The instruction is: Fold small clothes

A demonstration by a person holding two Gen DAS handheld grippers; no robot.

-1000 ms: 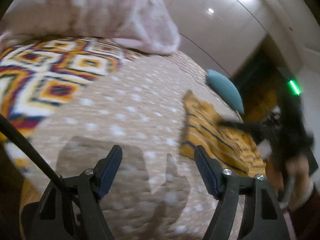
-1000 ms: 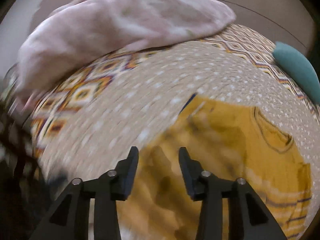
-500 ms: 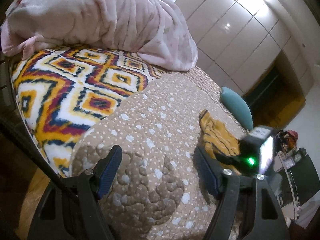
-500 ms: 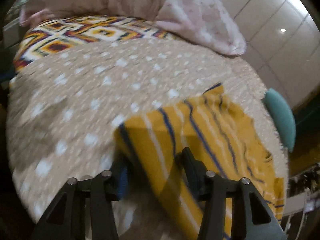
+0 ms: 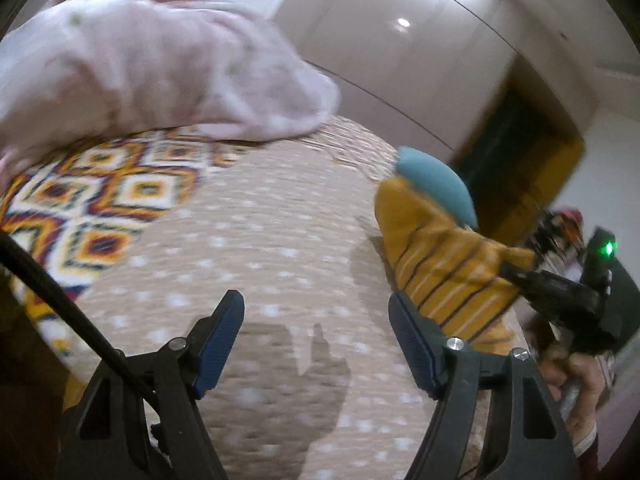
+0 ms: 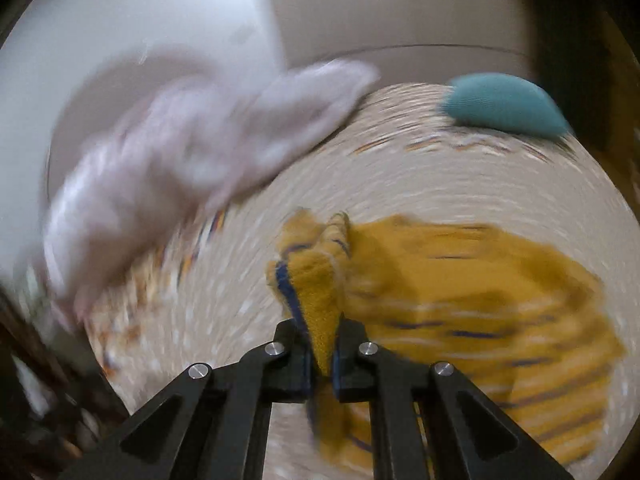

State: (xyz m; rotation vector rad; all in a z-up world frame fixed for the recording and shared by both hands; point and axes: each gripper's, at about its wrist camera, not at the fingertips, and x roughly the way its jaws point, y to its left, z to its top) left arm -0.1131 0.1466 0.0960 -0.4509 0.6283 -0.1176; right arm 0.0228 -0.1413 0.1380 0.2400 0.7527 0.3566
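Leftmost, a crumpled pale pink blanket is heaped at the far left of a bed, over a fleece throw patterned in orange, navy and white diamonds. Next to that throw, the beige quilt with white dots covers the middle of the bed.

Low in the left wrist view, the left gripper hangs above bare quilt with its blue-padded fingers spread wide and nothing between them. Its shadow falls on the quilt directly below.

To the right of that open gripper lies the small mustard-yellow striped top, with thin navy and white stripes. Its long axis runs from the near right edge of the bed away toward a teal cushion at the far side. Part of the top is raised off the quilt.

Farthest right, the right gripper is closed tight on a bunched edge of the top, navy trim showing in the pinch. From the right wrist view, the body of the top spreads to the right of that pinch, blurred by motion.

Judging from this, the top lies wholly to the right of the left gripper, nearer the right one. The free left gripper would likely need to travel rightward to reach a second edge before a fold can be made.
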